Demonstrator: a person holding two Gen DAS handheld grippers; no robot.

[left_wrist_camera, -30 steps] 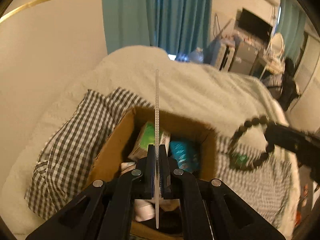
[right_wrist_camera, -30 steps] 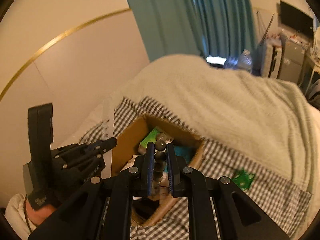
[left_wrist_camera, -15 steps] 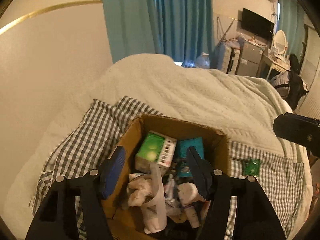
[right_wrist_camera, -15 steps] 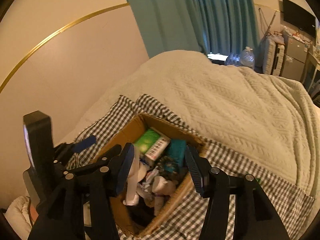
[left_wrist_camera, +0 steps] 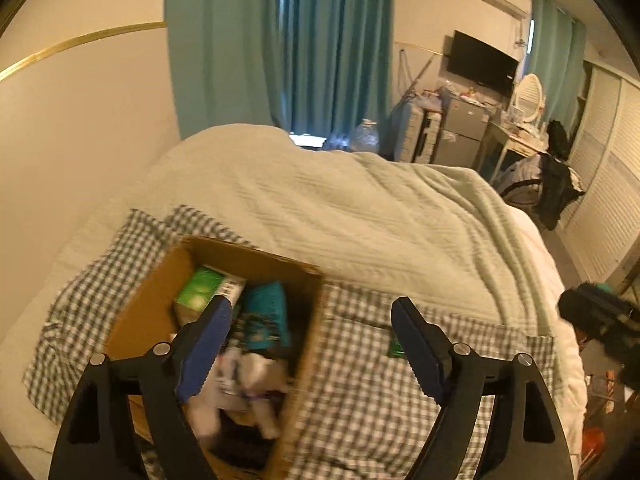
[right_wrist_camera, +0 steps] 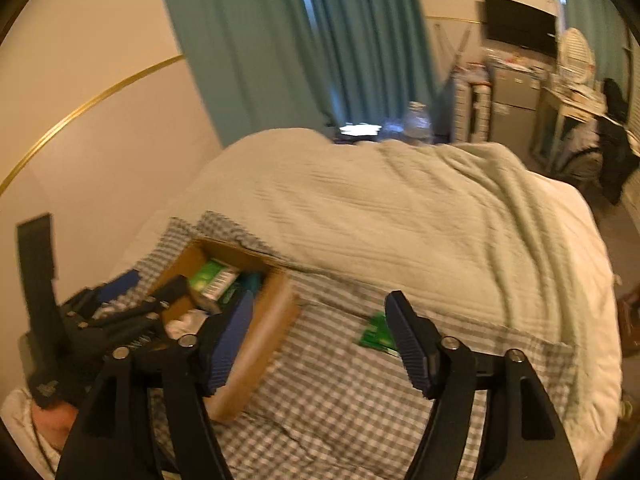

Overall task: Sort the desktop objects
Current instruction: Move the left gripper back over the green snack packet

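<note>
One item left outside box, by look of it: green packet.

Left wrist view: left claw point(left_wrist_camera: 308, 342) spread wide, empty, above right rim of cardboard box point(left_wrist_camera: 308, 316). Box packed with clutter. Green packet point(left_wrist_camera: 394, 346) half hidden behind right finger, on checked cloth point(left_wrist_camera: 360, 392) on bed.

Right wrist view: right claw point(right_wrist_camera: 318, 340) agape, empty. Green packet point(right_wrist_camera: 376, 334) flat on checked cloth, just inside right finger, apart from box point(right_wrist_camera: 256, 344). Judgement: right claw nearer; centre over packet, descend low, pinch by edge; flat thing slips, cloth may bunch.

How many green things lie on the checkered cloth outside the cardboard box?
1: a small green packet on the checkered cloth, right of the cardboard box. The right gripper's finger partly covers it; others may be hidden.
</note>
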